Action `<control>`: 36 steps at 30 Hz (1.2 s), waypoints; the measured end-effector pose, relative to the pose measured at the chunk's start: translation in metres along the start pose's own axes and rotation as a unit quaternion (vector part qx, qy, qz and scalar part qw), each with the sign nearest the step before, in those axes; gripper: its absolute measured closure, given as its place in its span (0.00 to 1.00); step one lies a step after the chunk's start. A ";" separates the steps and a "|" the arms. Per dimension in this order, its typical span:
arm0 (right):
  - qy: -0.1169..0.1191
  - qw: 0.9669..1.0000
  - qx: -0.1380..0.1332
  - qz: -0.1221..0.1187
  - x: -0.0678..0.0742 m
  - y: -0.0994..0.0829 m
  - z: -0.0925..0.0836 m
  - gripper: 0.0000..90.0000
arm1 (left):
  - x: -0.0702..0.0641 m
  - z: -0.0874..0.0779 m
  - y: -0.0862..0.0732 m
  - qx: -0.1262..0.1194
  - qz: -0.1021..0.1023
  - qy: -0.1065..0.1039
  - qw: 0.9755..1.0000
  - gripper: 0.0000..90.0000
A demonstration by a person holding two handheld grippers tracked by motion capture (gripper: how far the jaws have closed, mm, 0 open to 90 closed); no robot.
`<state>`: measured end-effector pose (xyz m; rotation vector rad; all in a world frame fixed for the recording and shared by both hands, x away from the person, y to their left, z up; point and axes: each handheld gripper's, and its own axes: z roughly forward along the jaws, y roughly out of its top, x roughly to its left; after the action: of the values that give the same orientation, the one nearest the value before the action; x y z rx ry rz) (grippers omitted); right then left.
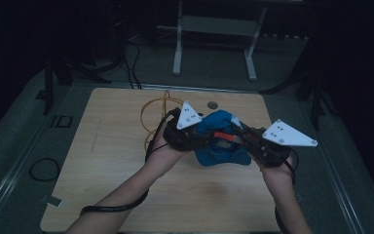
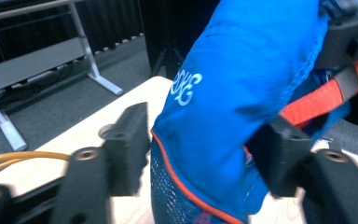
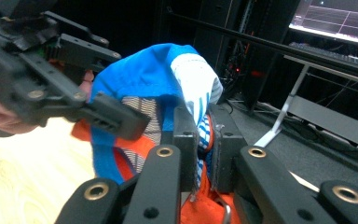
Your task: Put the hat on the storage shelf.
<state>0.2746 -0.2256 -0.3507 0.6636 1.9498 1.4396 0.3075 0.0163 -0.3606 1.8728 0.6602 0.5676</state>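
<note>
My right hand-held gripper [image 3: 204, 140] pinches the blue garment [image 3: 144, 77] between both hands above the tabletop [image 1: 107, 161]. My left hand-held gripper [image 2: 205, 149] straddles its fold, jaws half spread; that gripper's view shows white lettering [image 2: 186, 87].

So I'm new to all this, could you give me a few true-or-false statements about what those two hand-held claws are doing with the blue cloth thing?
1. The right gripper is clamped on the blue garment. True.
2. The garment lies flat and untouched on the table. False: it is bunched up between the two grippers.
3. The left gripper has garment fabric between its jaws. True.
4. The garment is plain blue all over. False: it has orange trim and a white patch.
5. A yellow cable loops on the table behind the left gripper. True.
</note>
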 end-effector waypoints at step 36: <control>0.055 0.997 -0.033 0.038 0.010 -0.029 -0.066 0.59 | -0.004 -0.016 -0.014 -0.098 0.112 -0.015 0.989 0.98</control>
<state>0.2186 -0.2693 -0.3658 0.6466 1.9703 1.6099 0.2915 0.0287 -0.3685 1.7772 0.3610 0.7206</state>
